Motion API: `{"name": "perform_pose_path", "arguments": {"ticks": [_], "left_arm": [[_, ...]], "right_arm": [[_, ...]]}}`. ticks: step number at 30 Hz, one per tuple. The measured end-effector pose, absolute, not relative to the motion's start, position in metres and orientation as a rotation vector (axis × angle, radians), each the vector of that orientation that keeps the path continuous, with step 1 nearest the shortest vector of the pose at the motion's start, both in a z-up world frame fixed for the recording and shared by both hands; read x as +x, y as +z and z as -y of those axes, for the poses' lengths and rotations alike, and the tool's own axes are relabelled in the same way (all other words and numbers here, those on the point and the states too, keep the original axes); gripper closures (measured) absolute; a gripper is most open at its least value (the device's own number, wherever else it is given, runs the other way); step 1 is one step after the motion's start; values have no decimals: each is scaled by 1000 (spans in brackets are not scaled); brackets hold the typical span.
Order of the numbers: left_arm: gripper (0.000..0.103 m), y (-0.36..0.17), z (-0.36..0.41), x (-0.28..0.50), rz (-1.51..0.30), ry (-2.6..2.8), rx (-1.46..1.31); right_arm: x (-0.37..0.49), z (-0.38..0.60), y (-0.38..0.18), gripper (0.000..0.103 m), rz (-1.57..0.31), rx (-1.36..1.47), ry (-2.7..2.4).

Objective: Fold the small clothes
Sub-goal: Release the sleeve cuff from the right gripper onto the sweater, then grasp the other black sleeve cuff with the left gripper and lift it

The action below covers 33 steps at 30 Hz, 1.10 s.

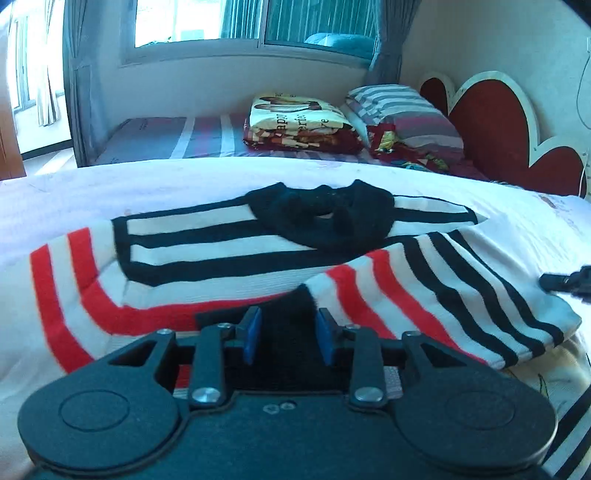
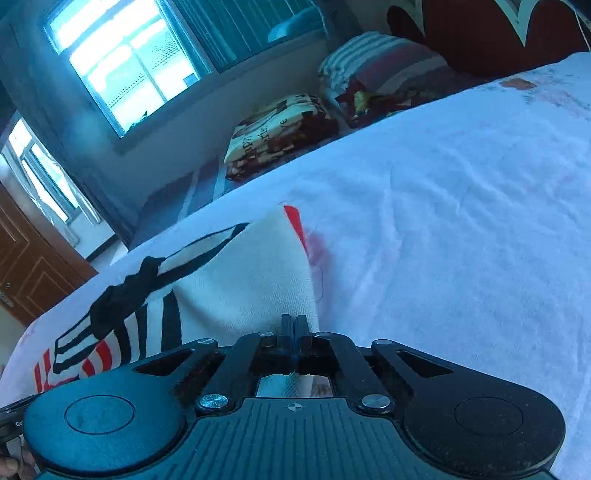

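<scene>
Sweater: small knit, white with black and red stripes, black collar. Lies flat on the bed, on its white cover. In the left wrist view the collar points away from the camera toward the far edge, and the hem lies nearest the camera; the shoulders and sleeves run across the picture from left to right. One sleeve is folded in over the body on the right side, its black-striped cuff toward the right edge.

Left tool: jaws partly open, blue pads apart, standing over the dark hem at the near edge; the pads do not press on the cloth.

Right tool: jaws closed together, its tips at the white edge of the sweater; whether cloth is pinched between them cannot be told.

Beyond: folded blanket, striped pillow, red headboard, window, curtains.
</scene>
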<state>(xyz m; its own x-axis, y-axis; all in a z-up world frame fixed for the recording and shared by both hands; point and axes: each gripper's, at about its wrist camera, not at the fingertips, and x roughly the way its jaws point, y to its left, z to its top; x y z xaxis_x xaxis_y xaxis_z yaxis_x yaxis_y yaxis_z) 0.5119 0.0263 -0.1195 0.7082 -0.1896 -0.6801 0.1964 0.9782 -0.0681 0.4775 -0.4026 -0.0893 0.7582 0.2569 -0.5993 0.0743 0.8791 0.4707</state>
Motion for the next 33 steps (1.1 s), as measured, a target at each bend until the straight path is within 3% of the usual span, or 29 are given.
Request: {"name": "perform_pose_path", "arguments": {"ticks": [2,3,4,5,7,9,11,16,19,23,27,28,33], "left_arm": [[73,-115,-21,509,-732,-187,25],[73,-115,-18,510,-724,-182,26],[72,-116,-14,511,-726,-177,30],[71,-119,-12,513,-732,-164,35],[70,-123,-12,513,-724,-146,27],[70,-123,-14,511,-718,-138,20],[69,-124,-13,510,-713,-129,32],[68,-124,-9,512,-714,-102,45],[70,-112,-4,509,-702,-62,52],[49,-92,34,506,-613,-128,59],[49,-107,78,522,-683,-220,138],[49,-119,78,530,-743,-197,151],[45,-126,47,519,-704,-191,123]], "right_arm": [[488,409,-82,101,-650,493,115],[498,412,-82,95,-644,499,102],[509,417,-85,66,-646,520,99],[520,421,-86,50,-639,545,113],[538,425,-91,52,-654,559,156],[552,428,-95,83,-686,560,212],[567,421,-104,103,-760,453,181],[568,430,-110,103,-768,362,132],[549,420,-90,103,-672,328,199],[552,386,-86,103,-663,260,303],[562,380,-112,103,-703,142,217],[563,385,-115,103,-705,154,208],[555,397,-114,103,-752,126,163]]}}
